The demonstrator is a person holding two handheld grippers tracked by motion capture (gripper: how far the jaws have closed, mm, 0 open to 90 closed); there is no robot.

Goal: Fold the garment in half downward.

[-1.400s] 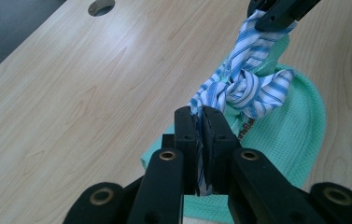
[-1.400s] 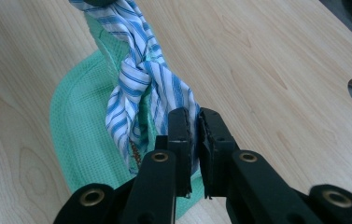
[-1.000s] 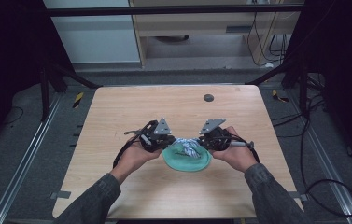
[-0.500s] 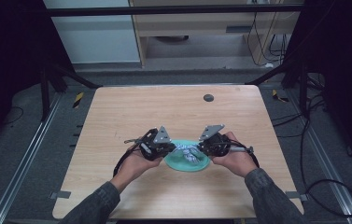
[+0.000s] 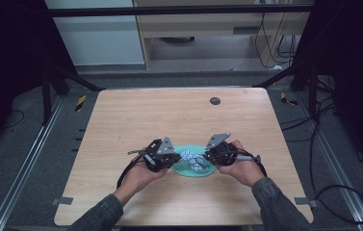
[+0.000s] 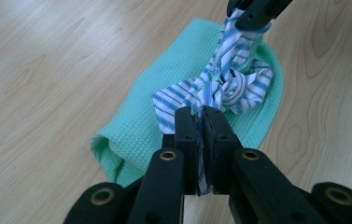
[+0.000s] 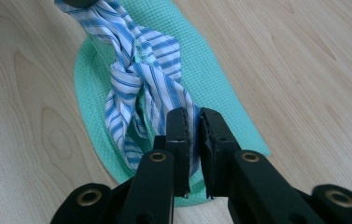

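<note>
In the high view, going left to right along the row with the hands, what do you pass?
Left hand → left gripper → striped cloth on the green towel → right gripper → right hand.

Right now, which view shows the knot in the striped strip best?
The left gripper view: the knot sits close and unobstructed above the green cloth. The right gripper view shows it side-on; the high view, a tiny speck.

A green cloth (image 5: 194, 169) lies on the wooden table (image 5: 136, 120).
</note>
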